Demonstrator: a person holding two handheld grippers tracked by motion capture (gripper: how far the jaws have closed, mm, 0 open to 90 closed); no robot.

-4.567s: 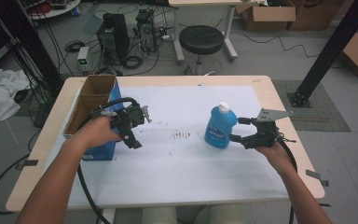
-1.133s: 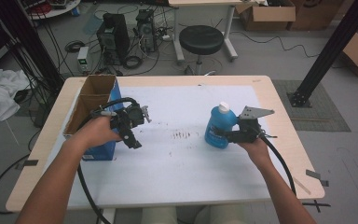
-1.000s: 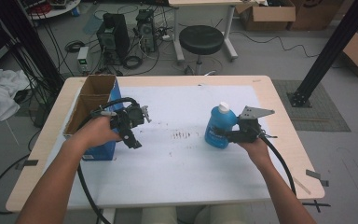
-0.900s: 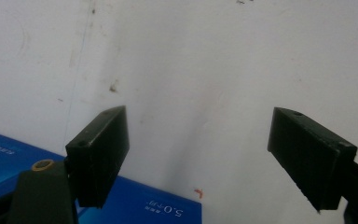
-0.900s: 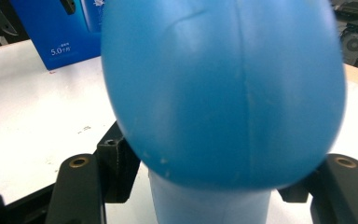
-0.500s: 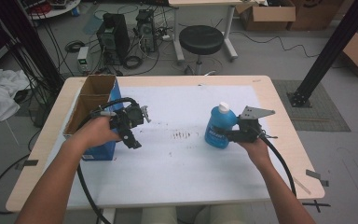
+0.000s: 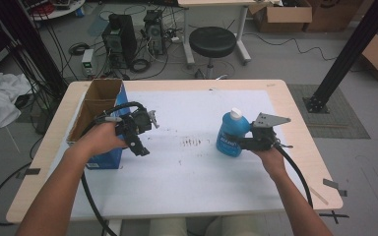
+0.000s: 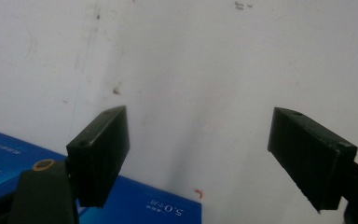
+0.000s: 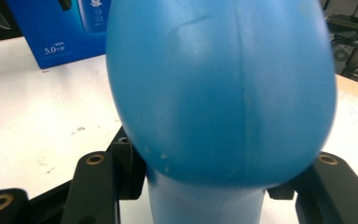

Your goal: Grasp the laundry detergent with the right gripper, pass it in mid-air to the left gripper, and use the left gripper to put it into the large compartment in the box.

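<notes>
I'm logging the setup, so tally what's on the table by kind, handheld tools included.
Blue plastic bottle with white cap: 1
Open blue cardboard box: 1
White paper sheet covering the wooden table: 1
Black two-jaw tools: 2, the left tool and the right tool
Total: 5

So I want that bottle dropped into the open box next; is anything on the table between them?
Only the left tongs, held open beside the blue cardboard box; white tabletop separates them from the blue plastic bottle.

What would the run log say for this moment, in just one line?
right tool: shut on blue bottle, upright on table | left tool: open, holding nothing, beside blue box
</notes>
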